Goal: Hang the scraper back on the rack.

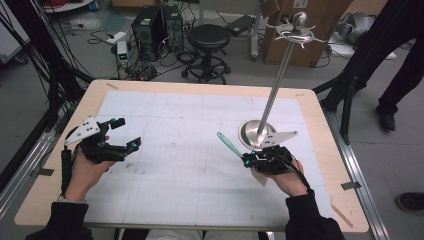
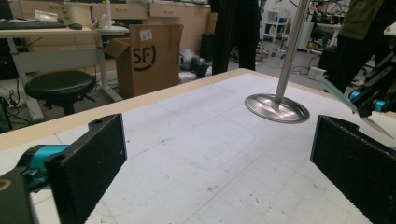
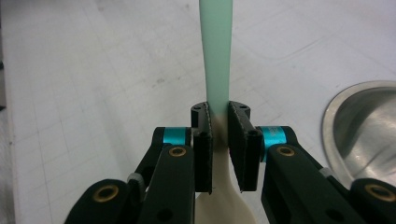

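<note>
The right gripper (image 1: pixel 248 159) is clamped on a green spatula (image 1: pixel 229 144), its handle pointing up-left, just beside the metal stand (image 1: pixel 256 134). The left gripper (image 1: pixel 127 134), jaws apart and empty, is well apart.

Even, cool indoor light from overhead; no hard shadows on white mat (image 1: pixel 190 145). High view soft, low resolution, room edges dim. Glare streaks on metal stand base (image 2: pixel 277 108). Left gripper view: near jaws blurred, background sharp. Right gripper view: jaws crisp, green handle (image 3: pixel 215 51) blurring toward top.
</note>
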